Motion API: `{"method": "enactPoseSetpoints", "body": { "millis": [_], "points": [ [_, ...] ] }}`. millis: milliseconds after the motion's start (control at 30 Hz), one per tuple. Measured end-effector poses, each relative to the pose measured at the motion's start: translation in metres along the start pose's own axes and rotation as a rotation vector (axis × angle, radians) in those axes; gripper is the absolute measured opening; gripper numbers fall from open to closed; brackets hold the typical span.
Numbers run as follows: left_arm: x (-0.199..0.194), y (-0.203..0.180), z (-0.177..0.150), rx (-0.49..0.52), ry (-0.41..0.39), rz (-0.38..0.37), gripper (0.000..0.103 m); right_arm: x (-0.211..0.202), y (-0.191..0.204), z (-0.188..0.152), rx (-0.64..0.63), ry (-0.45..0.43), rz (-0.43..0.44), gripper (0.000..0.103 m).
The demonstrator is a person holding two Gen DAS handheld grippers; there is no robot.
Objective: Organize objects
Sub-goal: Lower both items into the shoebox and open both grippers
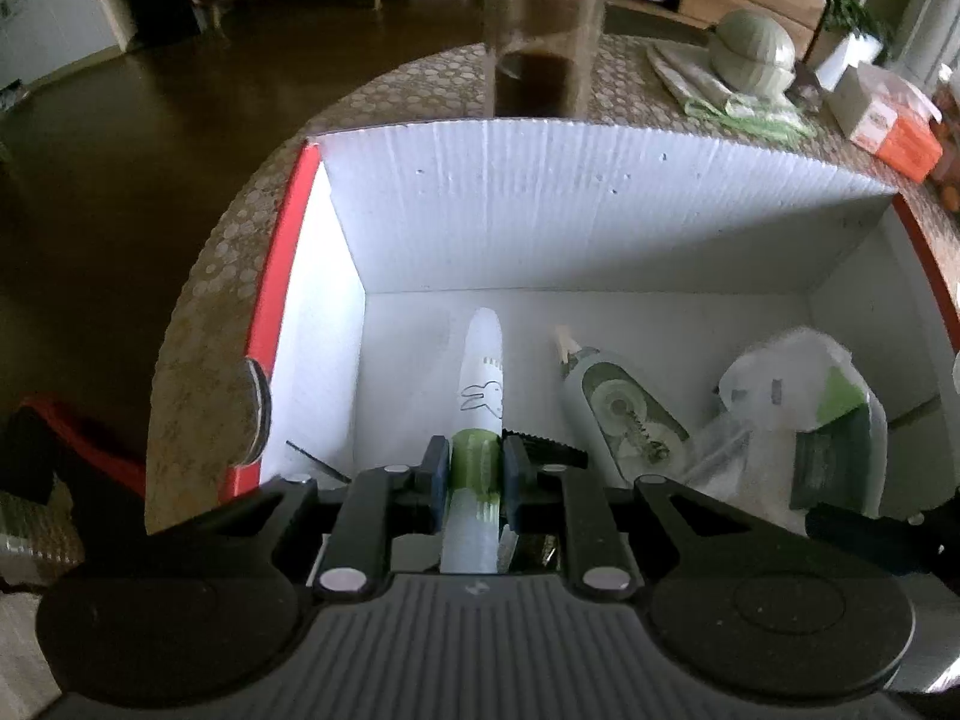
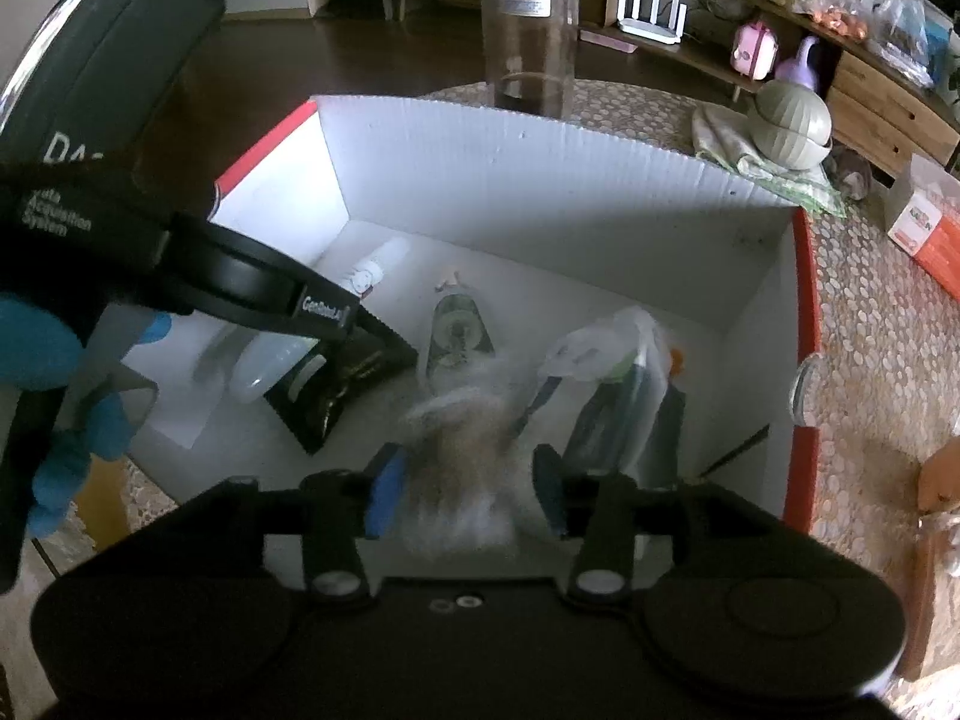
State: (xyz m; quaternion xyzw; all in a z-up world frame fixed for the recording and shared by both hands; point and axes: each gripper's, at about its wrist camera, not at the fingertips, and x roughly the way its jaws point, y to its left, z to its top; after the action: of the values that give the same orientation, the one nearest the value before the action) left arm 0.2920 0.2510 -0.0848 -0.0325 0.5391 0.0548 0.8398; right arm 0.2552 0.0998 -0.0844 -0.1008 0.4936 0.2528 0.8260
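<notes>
My left gripper (image 1: 475, 462) is shut on a white pen (image 1: 483, 372) with a green band and a rabbit drawing, its tip pointing down into the white box (image 1: 540, 210). In the right wrist view this gripper (image 2: 336, 330), held by a blue-gloved hand (image 2: 54, 348), reaches in from the left. My right gripper (image 2: 468, 492) hangs over the box with its jaws apart. A blurred brown-and-white fuzzy thing (image 2: 462, 468) lies between them, and the pads do not press on it.
On the box floor lie a correction tape (image 1: 624, 402), a plastic-bagged item (image 1: 804, 396) and a black packet (image 2: 336, 384). Behind the box on the round table stand a glass jar (image 2: 531, 30), a green lidded bowl (image 2: 792, 126) on cloths and an orange carton (image 2: 924, 228).
</notes>
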Motion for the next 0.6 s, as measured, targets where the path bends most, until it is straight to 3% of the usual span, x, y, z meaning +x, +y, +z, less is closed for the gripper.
{"method": "enactPoseSetpoints", "body": {
  "millis": [300,467,600],
  "points": [
    [-0.016,-0.003,-0.002,-0.013,-0.042,-0.002,0.034,-0.024,0.0,-0.008,0.003,-0.036,0.029,0.055],
    [-0.034,-0.011,-0.008,-0.003,-0.076,-0.016,0.06,-0.043,-0.004,-0.012,0.006,-0.064,0.045,0.055],
    [-0.05,-0.015,-0.014,0.008,-0.103,-0.025,0.06,-0.059,-0.01,-0.016,0.011,-0.09,0.045,0.057]
  ]
}}
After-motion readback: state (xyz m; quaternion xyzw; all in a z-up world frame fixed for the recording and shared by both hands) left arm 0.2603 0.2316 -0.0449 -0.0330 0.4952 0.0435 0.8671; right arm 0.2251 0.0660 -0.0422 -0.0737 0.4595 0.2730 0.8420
